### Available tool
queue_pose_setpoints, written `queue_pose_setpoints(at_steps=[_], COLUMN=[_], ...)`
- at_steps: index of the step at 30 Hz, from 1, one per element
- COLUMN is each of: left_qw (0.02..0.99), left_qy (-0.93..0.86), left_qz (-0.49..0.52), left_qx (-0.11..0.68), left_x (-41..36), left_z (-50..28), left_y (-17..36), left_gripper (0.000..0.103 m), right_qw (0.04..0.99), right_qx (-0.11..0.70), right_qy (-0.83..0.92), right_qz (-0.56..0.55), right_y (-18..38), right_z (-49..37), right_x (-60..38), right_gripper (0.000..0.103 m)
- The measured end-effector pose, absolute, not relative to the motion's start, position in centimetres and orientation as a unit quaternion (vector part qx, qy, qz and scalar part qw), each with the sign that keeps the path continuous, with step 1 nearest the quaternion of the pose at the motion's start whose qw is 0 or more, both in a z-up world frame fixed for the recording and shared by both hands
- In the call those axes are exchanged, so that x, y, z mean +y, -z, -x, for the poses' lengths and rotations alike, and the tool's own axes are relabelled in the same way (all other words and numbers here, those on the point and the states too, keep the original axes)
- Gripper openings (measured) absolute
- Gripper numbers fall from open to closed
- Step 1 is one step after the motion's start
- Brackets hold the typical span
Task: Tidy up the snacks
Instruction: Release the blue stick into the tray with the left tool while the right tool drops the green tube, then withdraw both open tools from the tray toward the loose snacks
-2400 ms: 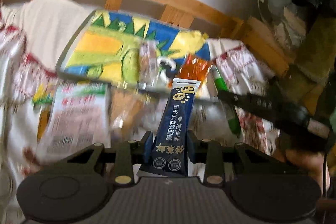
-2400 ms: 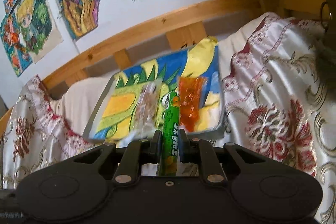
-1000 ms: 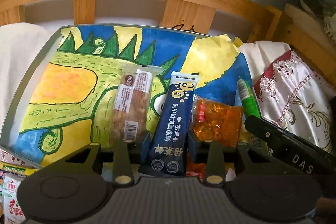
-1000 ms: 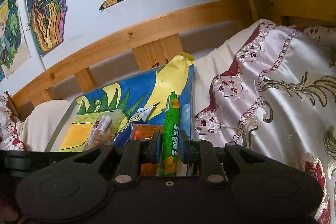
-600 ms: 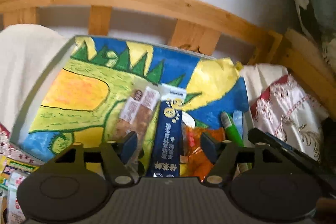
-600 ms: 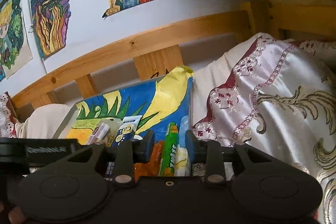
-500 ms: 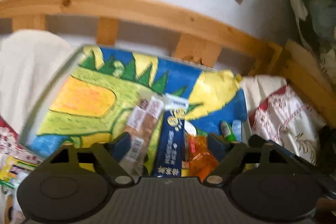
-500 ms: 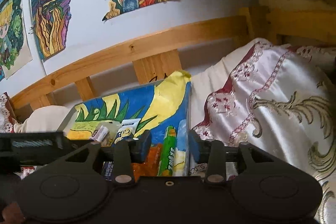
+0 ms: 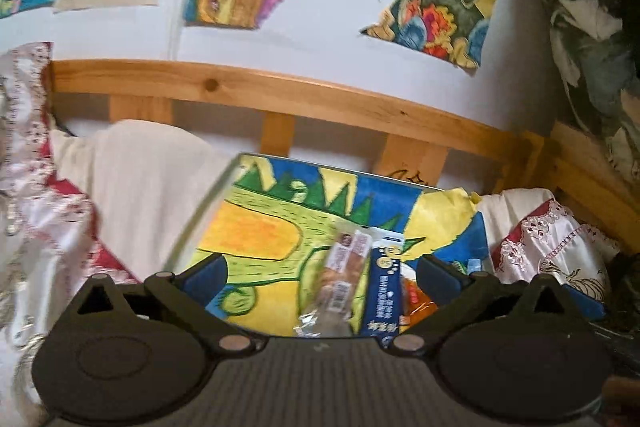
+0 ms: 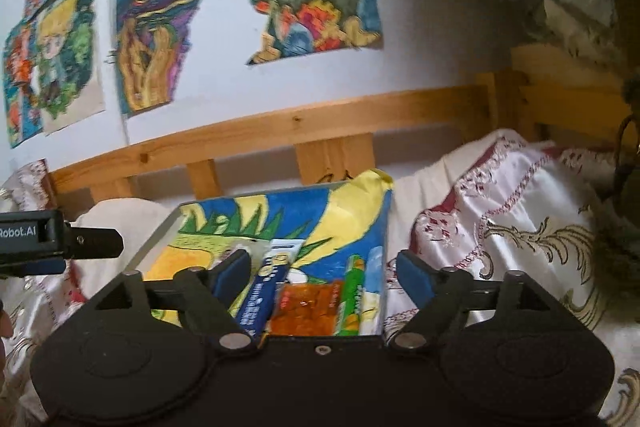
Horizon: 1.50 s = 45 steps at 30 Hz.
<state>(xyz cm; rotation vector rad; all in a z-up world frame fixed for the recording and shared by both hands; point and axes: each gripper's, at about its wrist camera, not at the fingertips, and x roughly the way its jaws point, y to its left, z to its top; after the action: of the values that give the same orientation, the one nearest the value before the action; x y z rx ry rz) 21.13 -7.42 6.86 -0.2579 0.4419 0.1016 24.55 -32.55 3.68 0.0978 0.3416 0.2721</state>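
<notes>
Open painted surface across the tray's (image 9: 256, 227) left half, free for passage. Right half crowded: clear-wrapped bar (image 9: 340, 279), dark blue stick (image 9: 382, 291), orange packet (image 10: 308, 309), green tube (image 10: 352, 297) side by side. Behind, wooden rail (image 9: 280, 95) blocking; cloth folds (image 10: 500, 211) crowding the right edge.

4 snack pkts (image 10: 308, 307) flat on tray (image 10: 168, 227)

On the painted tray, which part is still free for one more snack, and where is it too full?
The tray's left half, over the orange patch, is bare. The right side is crowded: clear-wrapped bar, dark blue stick pack, orange packet and green tube lie close together.
</notes>
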Motion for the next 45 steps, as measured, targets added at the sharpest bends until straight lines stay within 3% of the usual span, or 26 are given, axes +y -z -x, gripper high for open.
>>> queue_pose_setpoints(at_steps=[12, 29, 45], left_qw=[0.967, 0.965, 0.953], left_qy=[-0.076, -0.088, -0.055], left_qz=[0.123, 0.122, 0.1], left_qx=[0.209, 0.217, 0.282], left_x=[-4.4, -2.1, -2.0], left_z=[-13.9, -6.9, -4.8], left_y=[-7.8, -6.1, -2.3], left_gripper=[0.102, 0.102, 0.102], right_qw=[0.977, 0.964, 0.943], right_qx=[0.135, 0.165, 0.27], right_qy=[-0.166, -0.206, -0.195], right_qz=[-0.021, 0.009, 0.03], right_y=[-5.5, -4.9, -1.9], right_z=[-17.9, -9.5, -8.2], right_x=[-29.3, -25.8, -24.1], right_gripper=[0.102, 0.102, 0.102])
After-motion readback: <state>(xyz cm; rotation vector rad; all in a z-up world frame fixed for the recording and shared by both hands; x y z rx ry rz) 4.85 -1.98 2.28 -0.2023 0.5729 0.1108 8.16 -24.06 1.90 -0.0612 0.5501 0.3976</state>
